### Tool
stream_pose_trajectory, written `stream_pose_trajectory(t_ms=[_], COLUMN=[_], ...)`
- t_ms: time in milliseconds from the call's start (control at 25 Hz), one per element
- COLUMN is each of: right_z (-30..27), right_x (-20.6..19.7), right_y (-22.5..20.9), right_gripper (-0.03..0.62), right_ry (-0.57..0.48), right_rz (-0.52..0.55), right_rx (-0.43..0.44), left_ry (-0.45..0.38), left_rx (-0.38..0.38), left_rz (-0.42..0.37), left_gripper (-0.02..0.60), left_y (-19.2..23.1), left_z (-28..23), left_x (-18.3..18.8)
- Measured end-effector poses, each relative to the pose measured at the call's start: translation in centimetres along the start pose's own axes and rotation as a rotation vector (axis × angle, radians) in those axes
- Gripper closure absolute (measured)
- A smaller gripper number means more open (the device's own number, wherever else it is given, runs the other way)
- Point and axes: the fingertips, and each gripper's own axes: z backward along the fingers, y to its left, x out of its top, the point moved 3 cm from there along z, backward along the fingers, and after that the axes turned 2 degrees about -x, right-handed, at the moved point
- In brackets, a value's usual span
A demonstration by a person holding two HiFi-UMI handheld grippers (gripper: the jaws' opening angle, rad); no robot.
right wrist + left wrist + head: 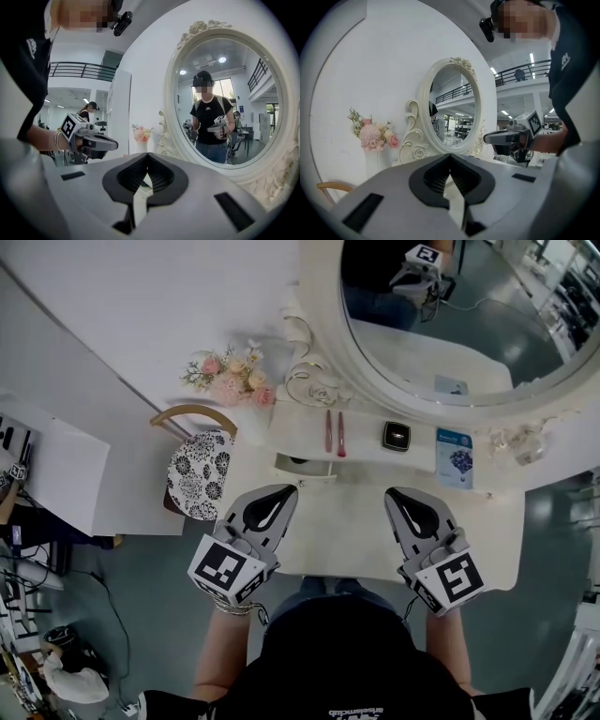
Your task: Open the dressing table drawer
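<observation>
The white dressing table (352, 521) stands in front of me under a round mirror (450, 324). A small drawer (305, 468) sits below the raised shelf at its left, with a dark gap showing at its top. My left gripper (284, 491) is held over the table top just short of that drawer, shut and empty. My right gripper (394, 493) is level with it further right, also shut with nothing in it. In the left gripper view the jaws (450, 157) meet at their tips; in the right gripper view they (148, 155) do the same.
On the shelf lie two pink sticks (334, 432), a black compact (397, 435) and a blue packet (455, 456). A vase of pink flowers (230, 376) stands at the back left. A chair with a floral cushion (200, 474) is left of the table.
</observation>
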Motion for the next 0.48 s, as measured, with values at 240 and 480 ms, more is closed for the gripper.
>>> stream_pose_trajectory(t_ms=[240, 480], right_z=[0.25, 0.68], right_x=[-0.03, -0.13], right_y=[-0.43, -0.39], right_gripper=[0.576, 0.576], right_ry=[-0.004, -0.009], right_rz=[-0.009, -0.013], right_rx=[0.007, 0.018], left_ry=[-0.007, -0.012], left_rx=[0.012, 0.022], left_rz=[0.000, -0.001], left_gripper=[0.563, 0.563], left_y=[-0.21, -0.63], left_z=[-0.15, -0.06], left_x=[0.26, 0.36])
